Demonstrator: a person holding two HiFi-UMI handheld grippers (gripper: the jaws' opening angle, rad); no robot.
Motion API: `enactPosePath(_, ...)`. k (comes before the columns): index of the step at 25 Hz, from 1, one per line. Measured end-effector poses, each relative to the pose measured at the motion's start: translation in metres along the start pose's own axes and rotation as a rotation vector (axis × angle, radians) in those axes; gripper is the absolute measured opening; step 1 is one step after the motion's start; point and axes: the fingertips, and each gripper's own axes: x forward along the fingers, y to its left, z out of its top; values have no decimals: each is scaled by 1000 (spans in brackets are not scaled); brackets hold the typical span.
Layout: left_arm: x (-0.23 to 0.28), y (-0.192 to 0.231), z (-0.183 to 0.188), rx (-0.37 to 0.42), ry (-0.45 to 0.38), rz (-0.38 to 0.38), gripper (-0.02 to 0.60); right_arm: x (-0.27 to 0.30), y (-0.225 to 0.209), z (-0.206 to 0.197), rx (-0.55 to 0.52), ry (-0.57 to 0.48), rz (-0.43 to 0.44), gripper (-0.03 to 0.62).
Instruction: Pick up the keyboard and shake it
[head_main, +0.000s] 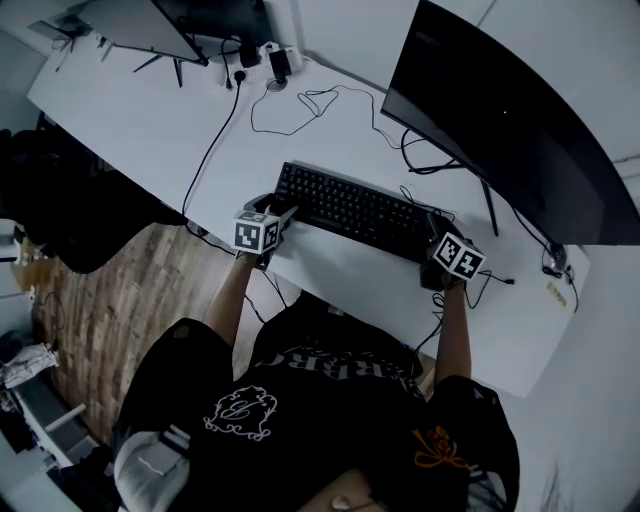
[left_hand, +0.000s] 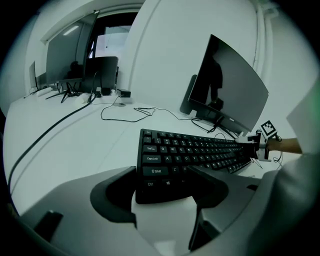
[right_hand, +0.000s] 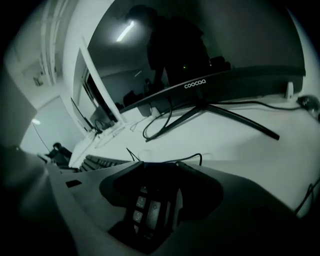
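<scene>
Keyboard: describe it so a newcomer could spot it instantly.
On the white desk, look in front of the big curved monitor. The keyboard is the flat black slab of keys lying there, unlike the thin loose cables around it.

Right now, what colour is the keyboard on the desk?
The keyboard is black with pale key legends, clearest in the left gripper view.

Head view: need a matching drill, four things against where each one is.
Things:
1. keyboard
2. left tongs
3. right tongs
4. curved monitor

Places:
A. at the keyboard's number-pad end
B. upright behind the keyboard
C. on the white desk, between the two tongs
D. at the keyboard's Ctrl and Shift end

Pairs: 1-C, 2-D, 3-A, 4-B
</scene>
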Motion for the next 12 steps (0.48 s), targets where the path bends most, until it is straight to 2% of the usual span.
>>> enactPosePath(2, 3, 1, 0, 17, 3, 10, 324, 3, -2, -5, -46, 14, -41, 241)
enactPosePath(6, 2, 2, -1, 7, -7, 0, 324, 0, -3, -4, -23, 1, -60, 233)
enactPosePath(9, -2, 3, 1, -1, -16, -3, 324, -9, 1, 2, -78, -12, -88, 233)
enactPosePath(12, -14, 3, 13, 1, -69, -6, 324, -25, 15, 12, -110, -59, -64, 224)
